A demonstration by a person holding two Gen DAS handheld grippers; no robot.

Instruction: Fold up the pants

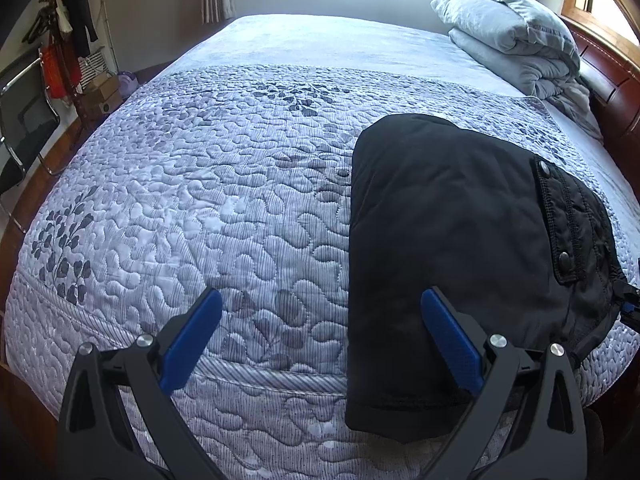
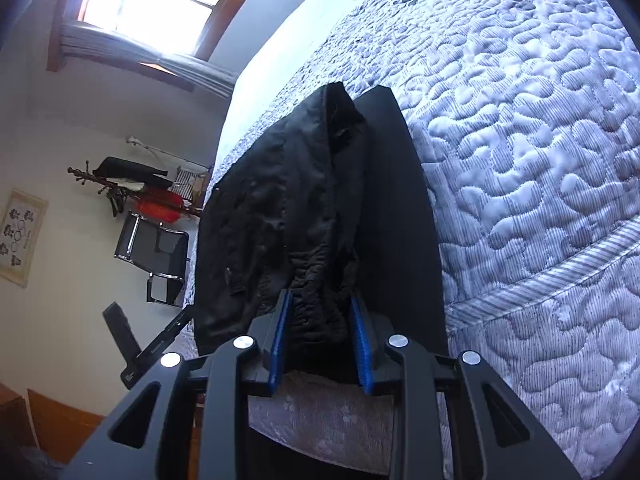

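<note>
Black pants (image 1: pixel 452 256) lie folded on the quilted bed, at the right in the left wrist view, with a snap-button pocket flap on their right side. My left gripper (image 1: pixel 320 312) is open and empty, hovering above the bed; its right finger is over the pants' left part. My right gripper (image 2: pixel 320 316) is shut on the bunched waistband of the pants (image 2: pixel 280 208) and holds that part lifted off the lower layer. A bit of the right gripper (image 1: pixel 628 306) shows at the pants' right edge in the left wrist view.
The blue-grey quilted bedspread (image 1: pixel 200 184) covers the bed. A folded grey blanket (image 1: pixel 516 36) lies at the far right by the wooden headboard. A chair (image 1: pixel 24 128) and a coat rack (image 1: pixel 68 32) stand left of the bed.
</note>
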